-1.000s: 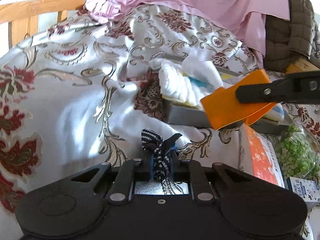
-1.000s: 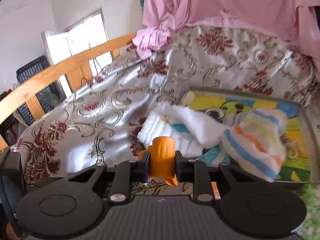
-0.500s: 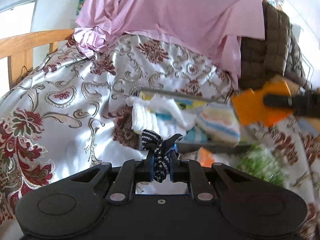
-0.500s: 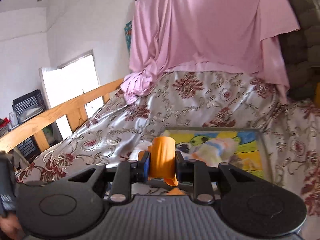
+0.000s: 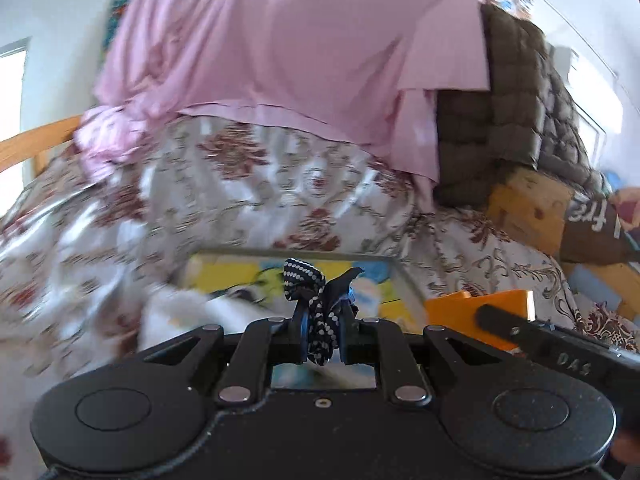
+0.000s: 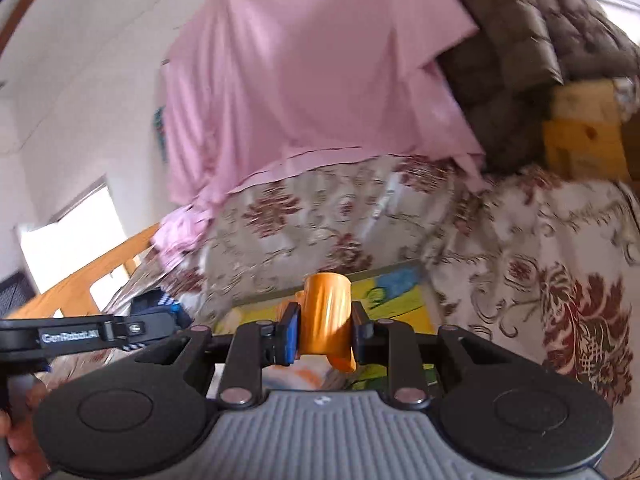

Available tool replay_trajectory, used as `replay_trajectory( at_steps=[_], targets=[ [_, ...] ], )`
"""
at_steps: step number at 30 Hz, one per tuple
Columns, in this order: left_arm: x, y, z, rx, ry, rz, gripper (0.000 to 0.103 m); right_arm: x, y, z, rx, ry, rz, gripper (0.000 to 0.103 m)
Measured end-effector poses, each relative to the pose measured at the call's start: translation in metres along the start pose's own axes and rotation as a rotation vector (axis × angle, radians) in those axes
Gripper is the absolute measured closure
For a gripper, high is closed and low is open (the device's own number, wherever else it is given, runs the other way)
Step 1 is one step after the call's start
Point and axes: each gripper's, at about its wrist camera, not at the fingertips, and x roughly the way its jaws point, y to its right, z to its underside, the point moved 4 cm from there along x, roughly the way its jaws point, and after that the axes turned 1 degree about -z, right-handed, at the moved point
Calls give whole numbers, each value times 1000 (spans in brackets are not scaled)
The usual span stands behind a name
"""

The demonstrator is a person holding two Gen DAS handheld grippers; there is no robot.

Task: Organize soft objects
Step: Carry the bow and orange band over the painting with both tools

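My left gripper (image 5: 323, 330) is shut on a dark blue, white-dotted cloth piece (image 5: 316, 300), held up above the bed. My right gripper (image 6: 325, 336) is shut on an orange folded cloth (image 6: 326, 316); that cloth also shows in the left wrist view (image 5: 476, 316). Below both lies a tray with a yellow and blue cartoon picture (image 5: 224, 274), seen again in the right wrist view (image 6: 394, 286). White soft cloths (image 5: 192, 312) lie at its near left, blurred. The left gripper shows at the left of the right wrist view (image 6: 156, 326).
A floral satin bedspread (image 5: 280, 188) covers the bed. A pink sheet (image 5: 288, 48) hangs behind it, with a brown quilted blanket (image 5: 504, 108) to the right. A wooden bed rail (image 6: 92, 276) runs on the left. Cardboard boxes (image 5: 532, 208) stand at the right.
Both grippers have lifted and tilted upward, away from the tray. The tray and its cloths now sit lower and farther off. Each gripper still holds its cloth.
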Motion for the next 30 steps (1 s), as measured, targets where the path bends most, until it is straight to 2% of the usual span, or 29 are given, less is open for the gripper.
replay_trajectory(
  at_steps=[4, 8, 12, 16, 20, 23, 27, 30],
  targets=[
    [49, 28, -19, 17, -43, 55, 89, 24, 28, 0, 82, -11, 21, 73],
    [96, 50, -31, 93, -70, 85, 88, 52, 55, 6, 192, -69, 39, 72],
    [138, 63, -35, 132, -128, 111, 88, 69, 71, 18, 197, -161, 85, 72],
    [170, 71, -30, 137, -194, 98, 88, 75, 80, 26, 224, -198, 98, 72],
    [186, 80, -23, 171, -234, 96, 88, 76, 85, 28, 246, -196, 87, 72],
    [194, 86, -17, 198, -264, 98, 87, 78, 83, 27, 231, -201, 86, 67],
    [203, 92, -9, 252, -312, 55, 86, 80, 79, 25, 194, -214, 86, 62],
    [207, 92, -4, 255, -345, 36, 85, 80, 77, 26, 178, -216, 89, 60]
  ],
)
